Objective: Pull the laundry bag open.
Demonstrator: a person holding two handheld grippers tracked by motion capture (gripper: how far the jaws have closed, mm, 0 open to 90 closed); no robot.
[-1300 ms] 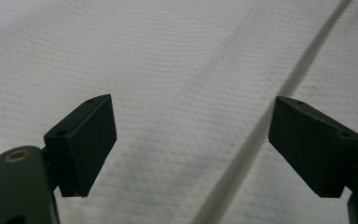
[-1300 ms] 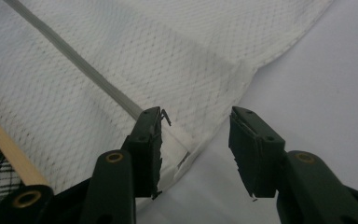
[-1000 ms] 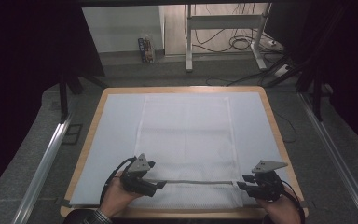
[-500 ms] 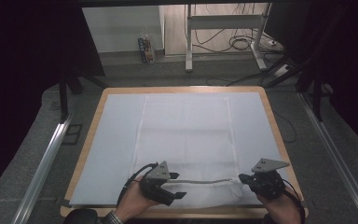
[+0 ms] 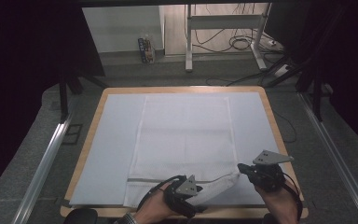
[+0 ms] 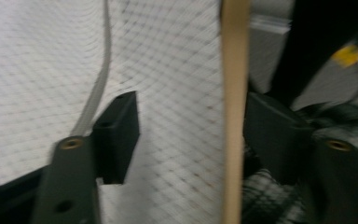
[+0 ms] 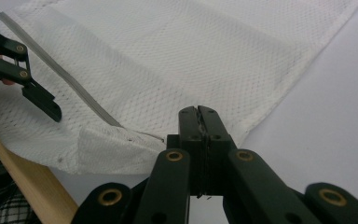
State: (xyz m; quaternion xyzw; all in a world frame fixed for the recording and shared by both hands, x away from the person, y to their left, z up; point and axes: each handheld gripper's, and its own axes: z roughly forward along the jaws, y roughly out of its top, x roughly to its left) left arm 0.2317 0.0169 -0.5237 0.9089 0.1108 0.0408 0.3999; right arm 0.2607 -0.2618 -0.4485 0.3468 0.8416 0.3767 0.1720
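Left gripper (image 5: 182,193) has its fingers spread wide over the near edge of the white mesh laundry bag (image 5: 186,140), gripping nothing. The bag lies flat on the pale-covered surface (image 5: 265,88), grey zipper (image 7: 56,65) along it. Right gripper (image 7: 199,122) fingers are pinched together on the bag's folded-over corner.

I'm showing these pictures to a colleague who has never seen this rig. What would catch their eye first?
Likely the white mesh bag spread flat mid-table on the pale blue sheet, its grey zipper running along the near end. Next, the right gripper, jaws pressed shut, at the bag's near right corner, which is folded over. The left gripper stands open over the mesh at the table's wooden edge.
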